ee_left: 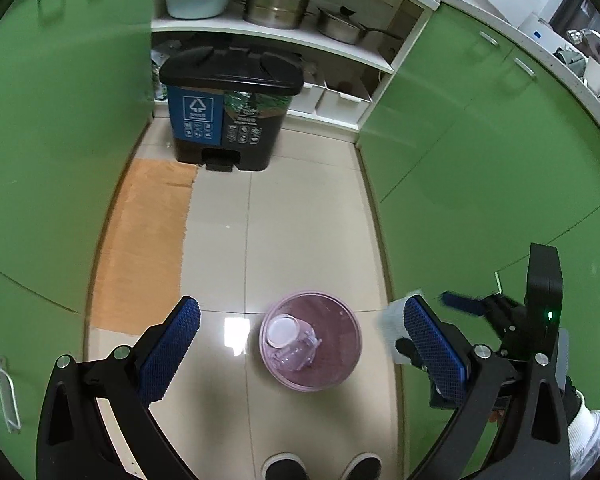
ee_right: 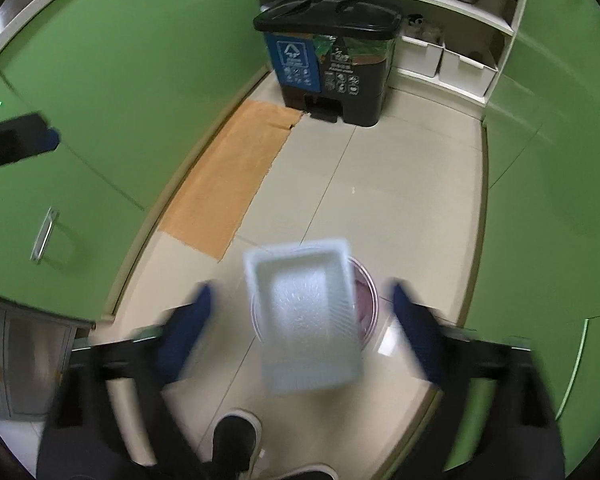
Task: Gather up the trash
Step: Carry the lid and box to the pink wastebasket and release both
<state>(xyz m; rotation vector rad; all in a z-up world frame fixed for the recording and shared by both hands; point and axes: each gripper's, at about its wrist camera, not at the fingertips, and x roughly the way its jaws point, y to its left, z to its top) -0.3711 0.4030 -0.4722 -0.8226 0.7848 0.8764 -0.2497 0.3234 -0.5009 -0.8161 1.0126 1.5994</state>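
A small pink waste basket [ee_left: 332, 344] stands on the tiled floor and holds a clear plastic cup [ee_left: 288, 338]. My left gripper [ee_left: 300, 340] is open above it, empty. In the right wrist view a white plastic tray [ee_right: 304, 320] hangs blurred in the air between the wide-open fingers of my right gripper [ee_right: 300, 320], touching neither, right over the pink basket [ee_right: 366, 292]. The tray's edge also shows in the left wrist view [ee_left: 392, 320], beside the right gripper [ee_left: 460, 304].
A black pedal bin [ee_left: 228, 108] with blue and dark labels stands at the far end under white shelves with pots [ee_left: 278, 4]. Green cabinets [ee_left: 60, 140] line both sides. An orange mat [ee_left: 144, 240] lies on the left. The person's shoes [ee_left: 320, 468] are at the bottom.
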